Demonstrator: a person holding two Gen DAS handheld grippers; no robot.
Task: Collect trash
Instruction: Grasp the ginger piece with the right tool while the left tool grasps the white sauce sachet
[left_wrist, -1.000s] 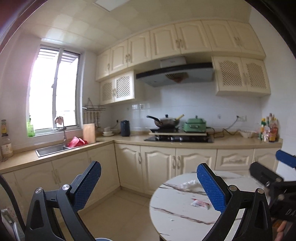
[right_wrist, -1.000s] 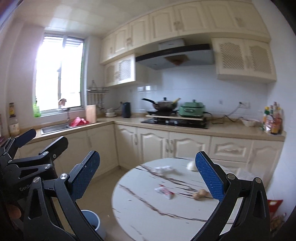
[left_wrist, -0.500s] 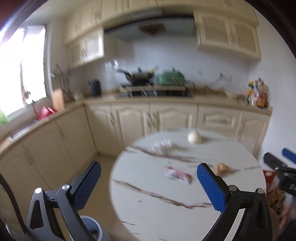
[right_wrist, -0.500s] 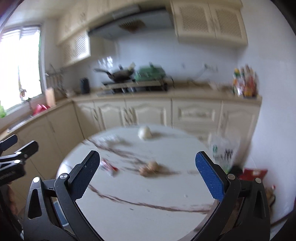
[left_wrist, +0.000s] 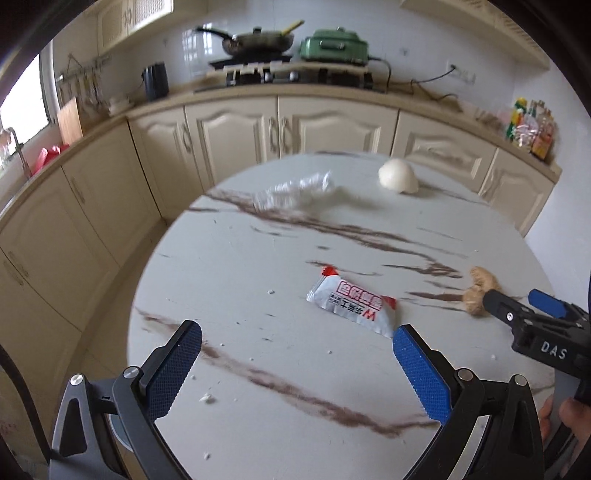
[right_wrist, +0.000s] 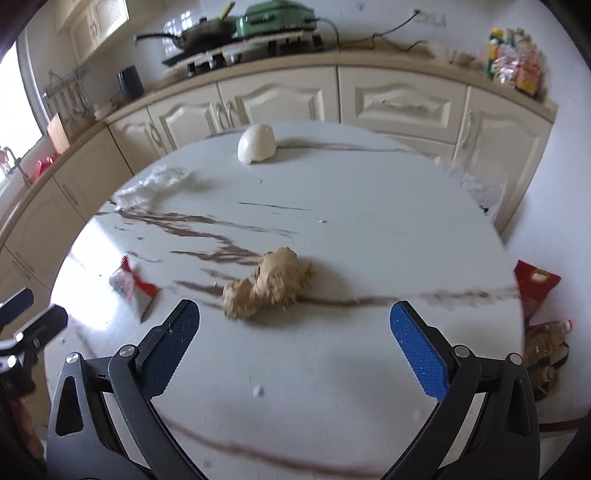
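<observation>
Both hand-held grippers, left and right, hang spread and empty over the near rim of the round marble table. The snack wrapper lies mid-table with bare surface around it. The ginger root sits ahead of the right one. Cream cabinets curve behind.

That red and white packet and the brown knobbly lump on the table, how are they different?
The packet is flat, printed plastic in white and red, lying just ahead of the left claw. The brown lump is rounded, knobbly and rough, like ginger root, and lies ahead of the right claw. Both rest loose on the marble table, untouched, and both claws are open.
</observation>
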